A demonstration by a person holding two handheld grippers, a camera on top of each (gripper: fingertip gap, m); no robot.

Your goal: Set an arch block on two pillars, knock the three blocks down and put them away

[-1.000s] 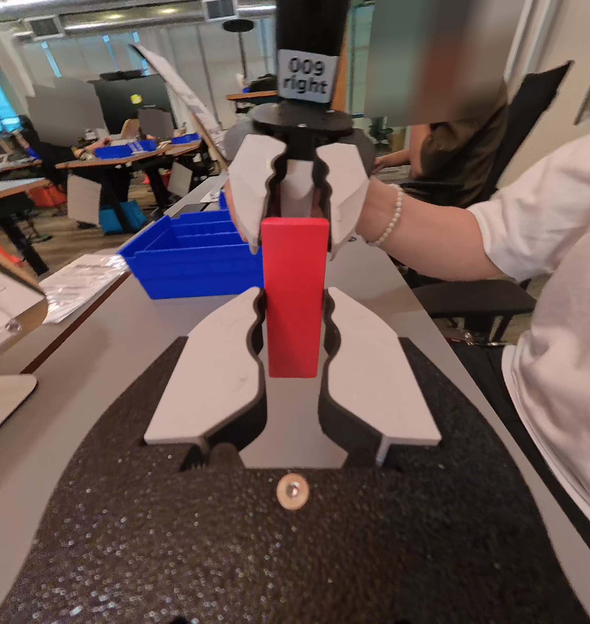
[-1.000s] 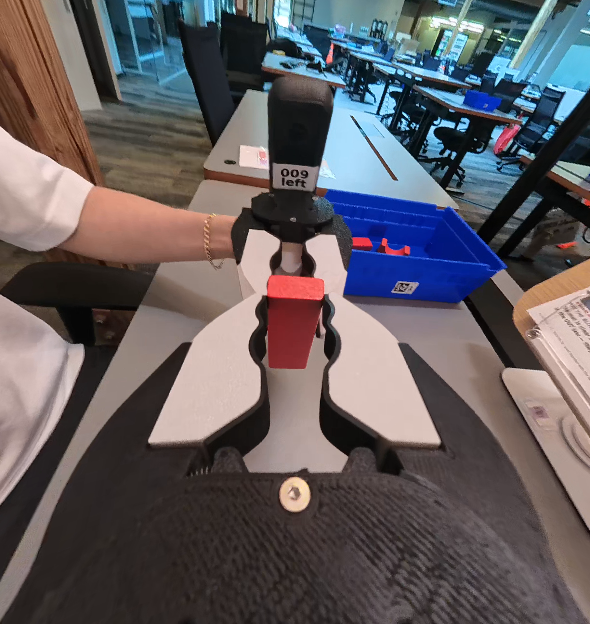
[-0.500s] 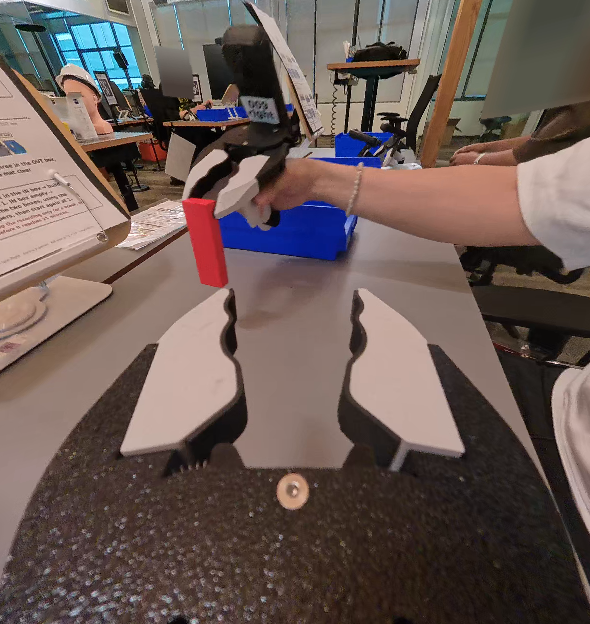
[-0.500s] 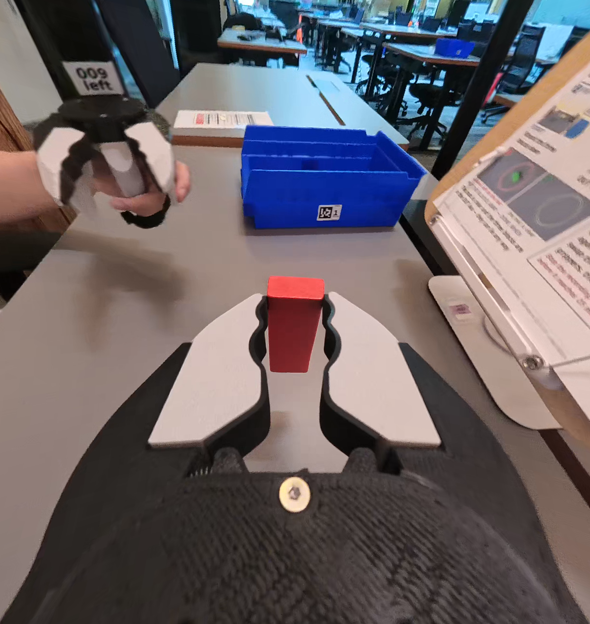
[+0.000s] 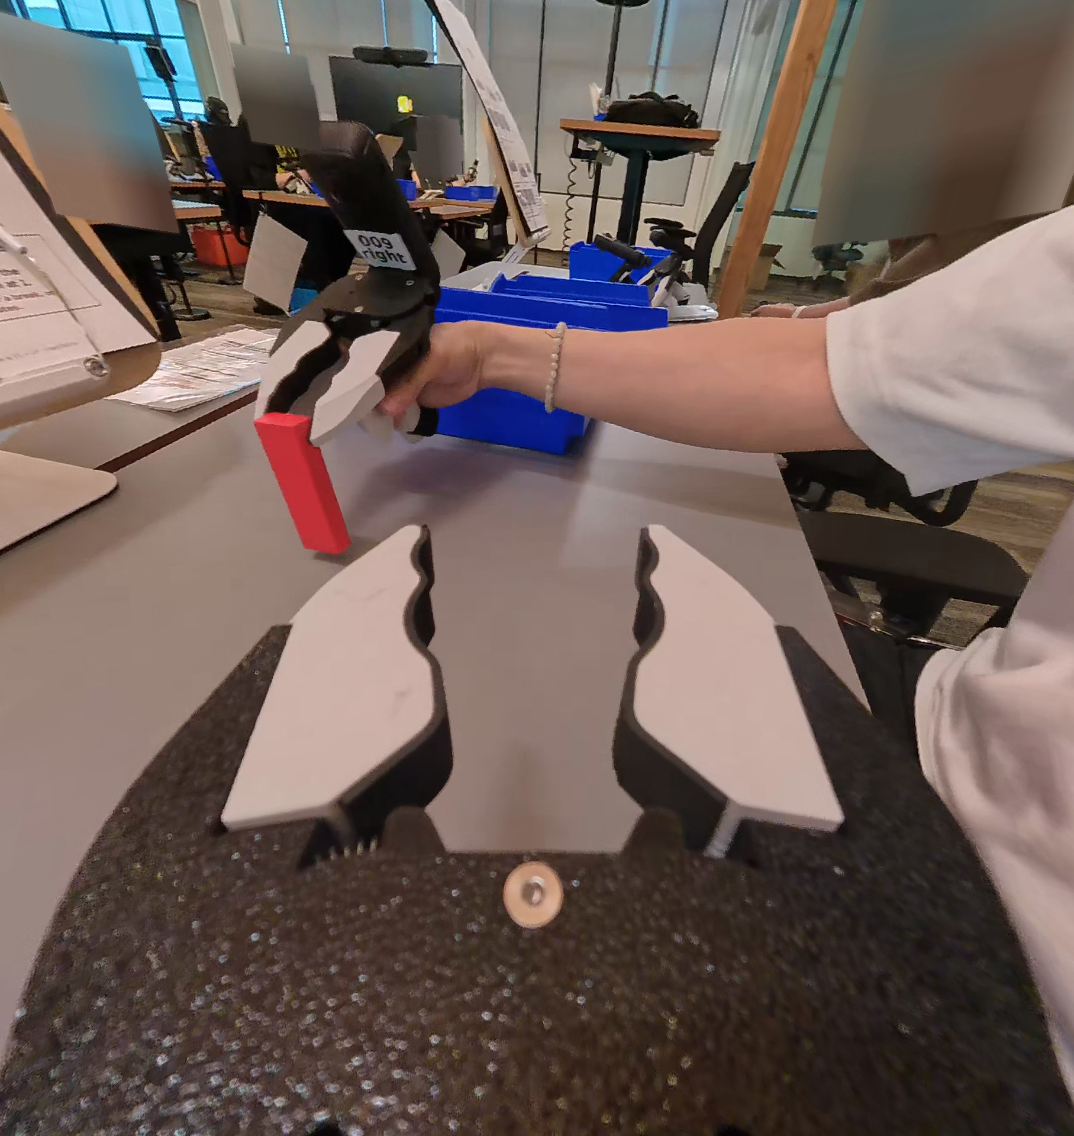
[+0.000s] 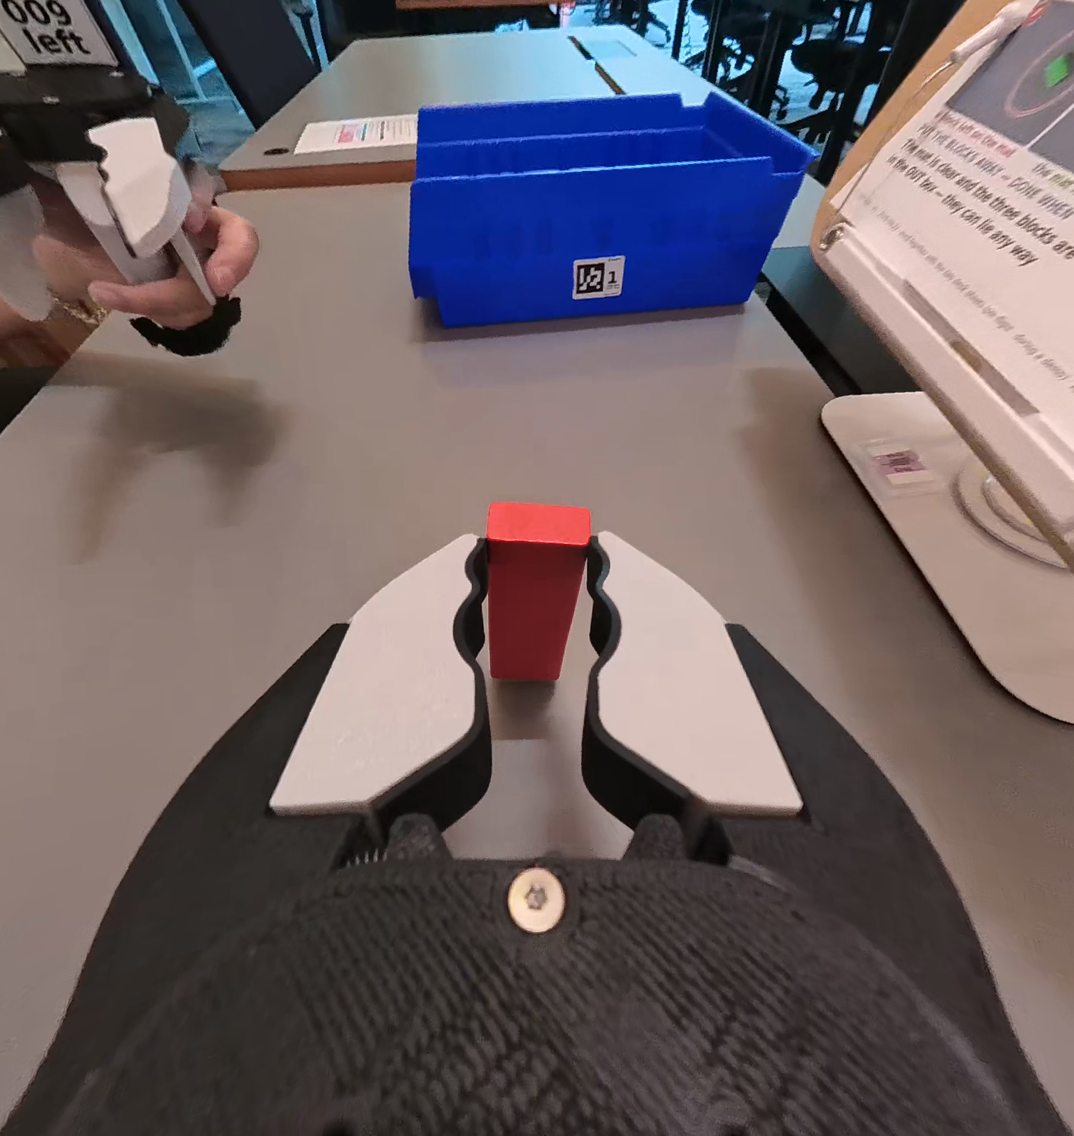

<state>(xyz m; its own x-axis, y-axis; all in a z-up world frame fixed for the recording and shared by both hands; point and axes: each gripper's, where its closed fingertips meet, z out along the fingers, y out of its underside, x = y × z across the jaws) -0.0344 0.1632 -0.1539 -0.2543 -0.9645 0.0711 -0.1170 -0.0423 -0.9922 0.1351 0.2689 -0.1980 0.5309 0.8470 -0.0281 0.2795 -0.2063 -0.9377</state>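
Note:
My right gripper (image 6: 535, 544) is shut on a red rectangular block (image 6: 533, 605), gripping its upper end. The block stands upright and its lower end is at or just above the grey table (image 6: 399, 430). In the left wrist view the same right gripper (image 5: 288, 418) holds the block (image 5: 304, 485) tilted, with the lower end near the tabletop. My left gripper (image 5: 534, 541) is open and empty above the table, to the right of the block. It also shows at the far left of the right wrist view (image 6: 110, 215).
A blue bin (image 6: 596, 209) stands at the far side of the table; another blue bin (image 5: 540, 344) is behind the person's forearm (image 5: 675, 381). A tilted instruction board on a white stand (image 6: 964, 258) is on the right. Papers (image 5: 202, 369) lie beyond it.
My left gripper let go of the red block, opened and drew away. My right gripper carried the block off and lowered it toward the table.

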